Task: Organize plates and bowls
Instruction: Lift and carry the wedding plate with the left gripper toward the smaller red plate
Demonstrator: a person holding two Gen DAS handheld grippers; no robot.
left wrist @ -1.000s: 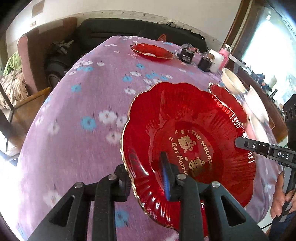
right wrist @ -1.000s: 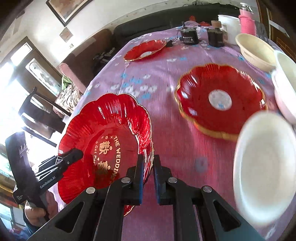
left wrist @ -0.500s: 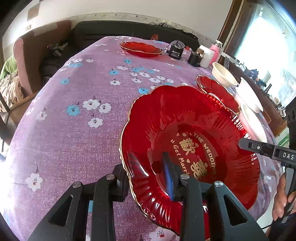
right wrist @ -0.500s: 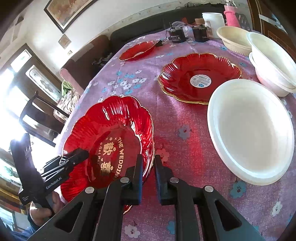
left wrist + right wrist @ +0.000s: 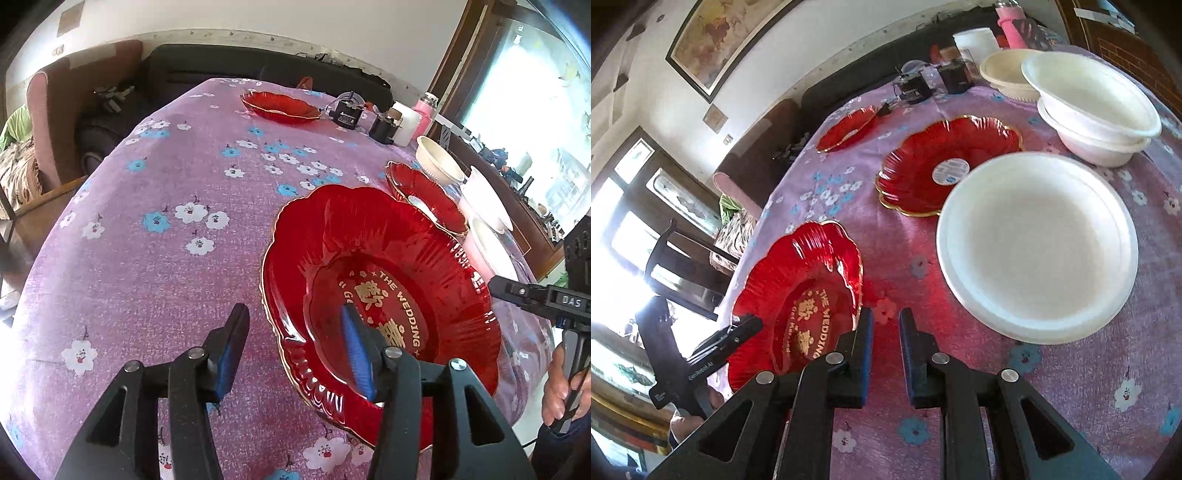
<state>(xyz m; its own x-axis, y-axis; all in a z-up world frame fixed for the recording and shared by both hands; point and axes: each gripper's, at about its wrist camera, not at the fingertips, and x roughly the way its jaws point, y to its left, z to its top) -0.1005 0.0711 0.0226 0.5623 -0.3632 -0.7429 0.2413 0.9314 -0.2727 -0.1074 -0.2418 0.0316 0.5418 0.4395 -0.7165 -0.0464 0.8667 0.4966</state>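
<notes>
1. Red scalloped plate with gold lettering, gilt rim, near table edge.
2. Second red plate with round white sticker, flat, mid-table.
3. Third red plate, far end.
4. Wide white plate, beside sticker plate.
5. Two stacked white bowls, upright.
6. Cream bowl, behind stack.

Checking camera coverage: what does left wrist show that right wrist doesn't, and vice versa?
Left wrist only: the open left gripper straddling the wedding plate's near rim, and the window side of the room.
Right wrist only: the stacked white bowls, a framed painting.
Both: wedding plate, far red plate, stickered red plate, floral tablecloth.
</notes>
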